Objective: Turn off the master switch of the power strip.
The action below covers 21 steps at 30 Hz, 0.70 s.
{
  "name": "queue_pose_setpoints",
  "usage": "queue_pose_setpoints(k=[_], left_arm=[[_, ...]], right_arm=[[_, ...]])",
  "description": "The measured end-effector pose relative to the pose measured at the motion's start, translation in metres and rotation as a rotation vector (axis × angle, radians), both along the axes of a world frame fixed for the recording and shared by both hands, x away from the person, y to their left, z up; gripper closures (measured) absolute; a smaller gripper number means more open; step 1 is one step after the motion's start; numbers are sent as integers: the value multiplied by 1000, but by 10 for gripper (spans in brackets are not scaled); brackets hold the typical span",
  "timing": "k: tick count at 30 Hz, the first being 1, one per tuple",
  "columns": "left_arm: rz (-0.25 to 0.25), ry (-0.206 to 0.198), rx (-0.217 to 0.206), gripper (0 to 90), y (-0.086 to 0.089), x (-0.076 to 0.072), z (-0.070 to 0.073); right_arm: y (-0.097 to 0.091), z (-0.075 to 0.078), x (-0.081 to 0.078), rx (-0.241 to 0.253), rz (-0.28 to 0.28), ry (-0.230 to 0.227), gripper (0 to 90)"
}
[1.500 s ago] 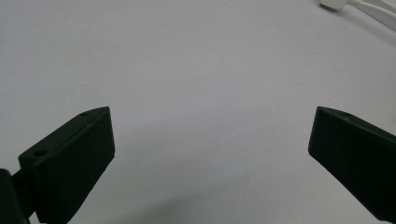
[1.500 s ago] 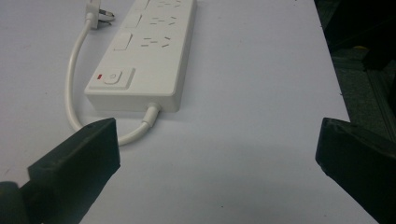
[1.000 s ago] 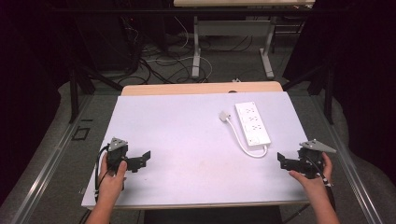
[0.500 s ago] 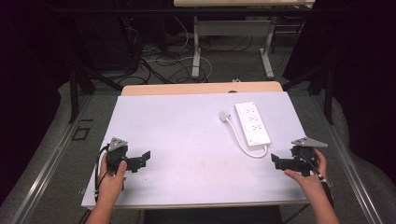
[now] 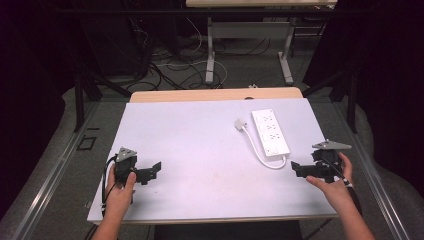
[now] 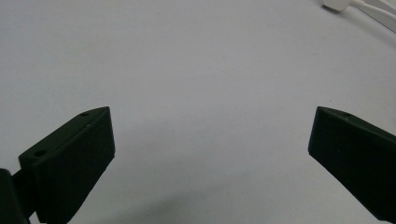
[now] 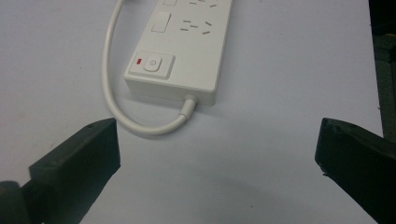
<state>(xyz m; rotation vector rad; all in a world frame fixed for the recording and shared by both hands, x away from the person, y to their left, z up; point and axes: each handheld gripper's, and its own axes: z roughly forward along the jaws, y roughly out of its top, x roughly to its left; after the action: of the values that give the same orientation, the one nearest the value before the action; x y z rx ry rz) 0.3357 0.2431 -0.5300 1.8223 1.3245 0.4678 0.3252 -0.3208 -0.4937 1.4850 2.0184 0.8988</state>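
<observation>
Right gripper view: right gripper [image 7: 217,154], jaws wide and empty like the left gripper [image 6: 210,140], should square onto the white plastic power strip [image 7: 184,51] (cable end nearest) before closing.

Left gripper [image 5: 152,169]: black body, grey three-cornered plate on top, black cable looping from rear past wrist. Right gripper [image 5: 296,168]: same black build, grey three-cornered plate raised on top, thin cable along hand. Jaws matte black, wedge-shaped, blunt flat tips; small round screw holes on upper faces in both gripper views. Forearms bare, no sleeves visible; dark band at right wrist.
</observation>
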Motion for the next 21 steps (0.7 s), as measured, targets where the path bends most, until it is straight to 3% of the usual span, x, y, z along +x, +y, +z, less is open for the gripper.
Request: queue_pose_setpoints(k=[12,21], left_arm=[[0,2,0,5,0,0,-1],[0,1,-2,5,1,0,0]], right_arm=[[5,12,9,11,48,60,6],[12,19,14,-9,70,120,20]])
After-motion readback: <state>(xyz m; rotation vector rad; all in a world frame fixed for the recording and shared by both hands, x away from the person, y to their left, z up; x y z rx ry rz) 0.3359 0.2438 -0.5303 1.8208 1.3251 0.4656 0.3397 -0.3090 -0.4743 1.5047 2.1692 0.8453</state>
